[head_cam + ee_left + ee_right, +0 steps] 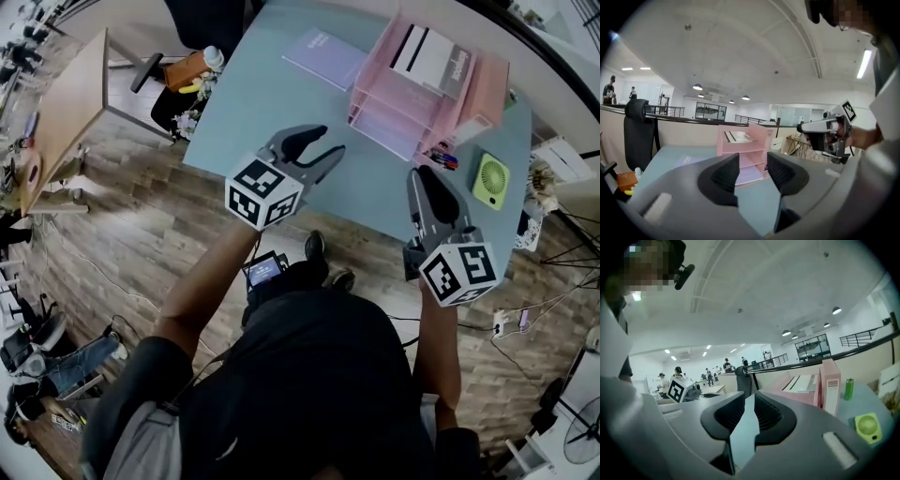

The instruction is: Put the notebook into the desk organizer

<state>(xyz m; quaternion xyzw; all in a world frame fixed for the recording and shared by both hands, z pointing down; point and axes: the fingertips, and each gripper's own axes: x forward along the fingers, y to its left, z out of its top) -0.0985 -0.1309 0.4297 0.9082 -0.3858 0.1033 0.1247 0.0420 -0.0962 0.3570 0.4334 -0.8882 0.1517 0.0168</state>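
Notebook [323,56] lies on the table [272,122] beside the pink desk organizer [417,98].

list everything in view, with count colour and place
table: one, pale blue, centre
notebook: one, lilac, flat on table left of organizer
desk organizer: one, pink, table's far right
booklet: one, white with black stripe, atop organizer
fan: one, green, table's right edge
pens: a few, mixed colours, by organizer's near corner
can: one, green, on table beside organizer
office chair: one, black, behind table
wooden desk: one, light wood, far left
left gripper: one, grey, above table's near edge, jaws open, empty
right gripper: one, grey, jaws slightly apart, empty
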